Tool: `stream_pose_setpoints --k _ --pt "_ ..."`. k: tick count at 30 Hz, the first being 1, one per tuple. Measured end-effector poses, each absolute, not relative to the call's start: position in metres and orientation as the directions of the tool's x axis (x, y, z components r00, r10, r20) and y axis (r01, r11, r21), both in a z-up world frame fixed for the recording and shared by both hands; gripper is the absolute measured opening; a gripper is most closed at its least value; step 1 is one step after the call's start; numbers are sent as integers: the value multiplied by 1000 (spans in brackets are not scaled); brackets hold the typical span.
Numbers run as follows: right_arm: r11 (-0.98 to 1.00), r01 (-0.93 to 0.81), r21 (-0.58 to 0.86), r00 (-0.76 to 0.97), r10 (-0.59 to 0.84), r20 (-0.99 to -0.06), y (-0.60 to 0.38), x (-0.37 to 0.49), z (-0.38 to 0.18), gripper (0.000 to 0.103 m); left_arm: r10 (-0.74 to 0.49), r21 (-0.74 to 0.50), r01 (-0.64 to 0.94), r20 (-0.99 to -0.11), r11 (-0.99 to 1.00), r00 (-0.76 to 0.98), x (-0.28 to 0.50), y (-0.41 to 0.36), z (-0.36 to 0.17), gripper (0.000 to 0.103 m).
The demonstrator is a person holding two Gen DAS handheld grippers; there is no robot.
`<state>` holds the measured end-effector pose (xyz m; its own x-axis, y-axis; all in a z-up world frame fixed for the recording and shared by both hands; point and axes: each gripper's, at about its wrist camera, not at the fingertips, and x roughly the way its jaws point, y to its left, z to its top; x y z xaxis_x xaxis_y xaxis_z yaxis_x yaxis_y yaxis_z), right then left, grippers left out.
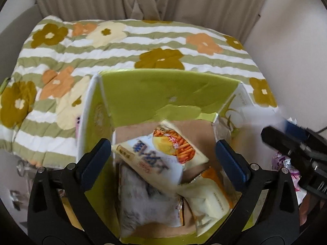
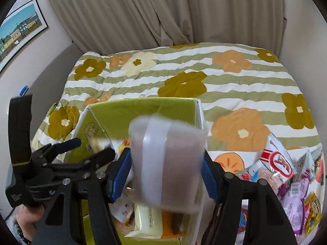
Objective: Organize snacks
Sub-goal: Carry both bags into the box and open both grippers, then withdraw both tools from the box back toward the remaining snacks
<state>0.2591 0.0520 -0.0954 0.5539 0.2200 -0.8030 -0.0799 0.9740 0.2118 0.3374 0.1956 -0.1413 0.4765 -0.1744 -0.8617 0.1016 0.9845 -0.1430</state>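
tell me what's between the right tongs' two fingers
A blurred translucent snack packet, pinched between the right tongs above the green box, seen in the right wrist view.

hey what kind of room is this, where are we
Probably a bedroom at home: a flowered quilt spread over a bed, beige curtains behind, and a framed picture on the wall.

A flower-patterned quilt (image 2: 204,77) lies before beige curtains (image 2: 155,14), a framed picture (image 2: 22,30) hanging left.
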Motion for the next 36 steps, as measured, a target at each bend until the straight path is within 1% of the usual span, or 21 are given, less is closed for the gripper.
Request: stream_pose_setpoints --k 4,9,15,18,23,33,34,35,36 --pt "970 -127 208 552 244 -798 53 266 -91 60 -136 -125 54 -878 991 459 321 200 -144 101" --pt "963 -170 211 533 270 -802 53 274 -92 60 -122 -128 18 -882 992 454 300 207 -145 101" --pt "955 -207 212 472 287 -834 62 280 -111 60 -88 -98 2 -890 995 447 291 207 -148 101" --pt "949 -209 236 457 308 -835 65 279 -116 60 -85 -98 -5 -889 995 450 287 209 -146 101" --pt "950 -215 226 473 304 -827 66 267 -107 60 -87 -94 8 -878 996 470 279 208 -136 101" --pt "962 -175 209 554 272 -787 62 229 -76 60 -95 -73 62 -839 995 536 248 204 -100 101" --pt "964 -172 202 566 265 -781 62 224 -73 64 -94 -68 67 -834 995 544 243 203 -96 101" --pt "966 -168 194 575 256 -777 63 220 -70 75 -94 -66 70 -831 995 549 240 203 -93 101" --pt "969 -163 186 584 247 -773 63 216 -68 81 -95 -65 74 -826 995 555 236 202 -89 101"
